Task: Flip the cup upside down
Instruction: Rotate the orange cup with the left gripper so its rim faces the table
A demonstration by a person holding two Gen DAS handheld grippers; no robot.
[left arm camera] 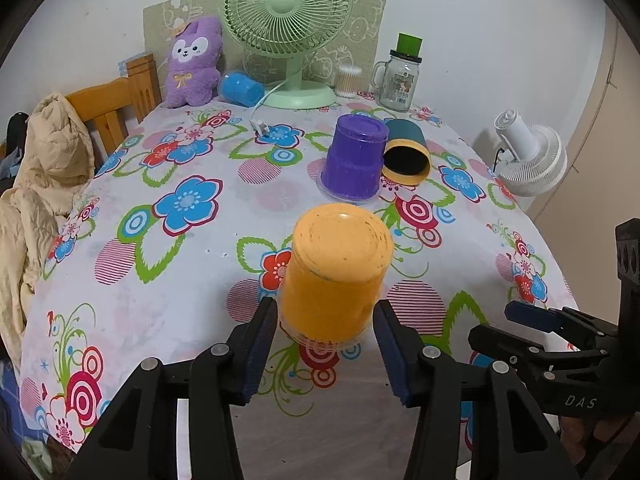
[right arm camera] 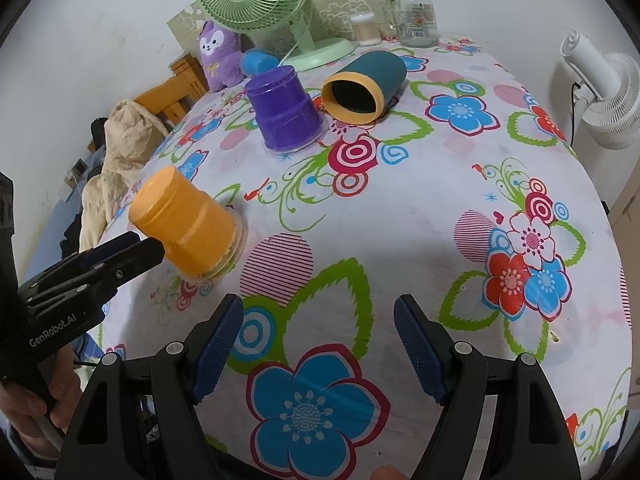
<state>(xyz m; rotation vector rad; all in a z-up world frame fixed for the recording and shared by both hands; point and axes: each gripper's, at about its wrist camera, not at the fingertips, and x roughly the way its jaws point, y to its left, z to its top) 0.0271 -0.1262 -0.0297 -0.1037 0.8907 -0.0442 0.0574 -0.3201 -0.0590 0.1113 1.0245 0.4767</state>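
Four cups are on the table: an orange cup (left arm camera: 335, 276) and a purple cup (left arm camera: 354, 158) standing upside down, a teal cup (left arm camera: 406, 153) and a blue cup (left arm camera: 241, 88) lying on their sides. There are two fans, a green fan (left arm camera: 288, 20) and a white fan (left arm camera: 530, 158). One plush toy (left arm camera: 194, 62), one glass jar (left arm camera: 400, 80) and one tub of cotton swabs (left arm camera: 347, 81) stand at the back.

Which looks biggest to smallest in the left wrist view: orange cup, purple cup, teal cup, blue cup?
1. orange cup, though it is nearest the camera, so that inflates it
2. purple cup
3. teal cup, lying on its side, partly hidden behind the purple one
4. blue cup, farthest away
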